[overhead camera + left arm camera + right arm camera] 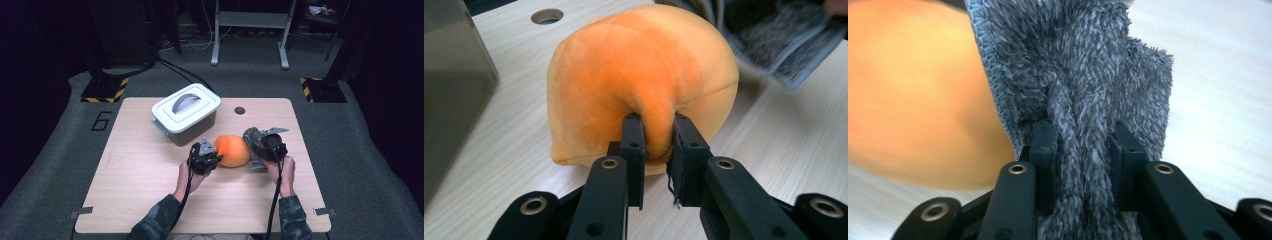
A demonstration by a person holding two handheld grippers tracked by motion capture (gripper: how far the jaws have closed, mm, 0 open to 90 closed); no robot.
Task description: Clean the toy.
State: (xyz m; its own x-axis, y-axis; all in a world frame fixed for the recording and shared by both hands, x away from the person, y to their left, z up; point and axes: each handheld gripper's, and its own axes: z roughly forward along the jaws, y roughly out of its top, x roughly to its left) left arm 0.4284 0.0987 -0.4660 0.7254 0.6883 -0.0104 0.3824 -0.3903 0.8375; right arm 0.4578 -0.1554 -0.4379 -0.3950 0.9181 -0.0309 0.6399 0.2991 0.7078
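Forearms in camo sleeves come in from the bottom of the high view, each hand holding a gripper on the light wood counter [150, 190]. Left gripper [209, 154] sits against the near-left side of an orange plush toy [232, 150] at mid-counter; right gripper [264, 146] holds a grey fuzzy cloth [252, 140] just right of the plush, touching or nearly so. Grey lidded storage bin [186, 114] with a handle on its white lid stands behind-left of the plush, lid on; a round cable hole [240, 110] lies beyond. Left gripper view: jaws pinch a raised fold of the orange plush [644, 75], fabric bunched between the pads [633, 145], likely to steady the toy rather than lift it, since it rests on the counter; bin wall [454, 90] at left, cloth [784, 40] at upper right. Right gripper view: jaws closed on a thick gather of the grey cloth [1083, 90], which stands up from them, stitched edge beside the orange plush [918, 90] at left, blurred. Judgement: cloth is held ready to wipe or cover the toy while the other gripper anchors it; soft pile could slip from either grip.
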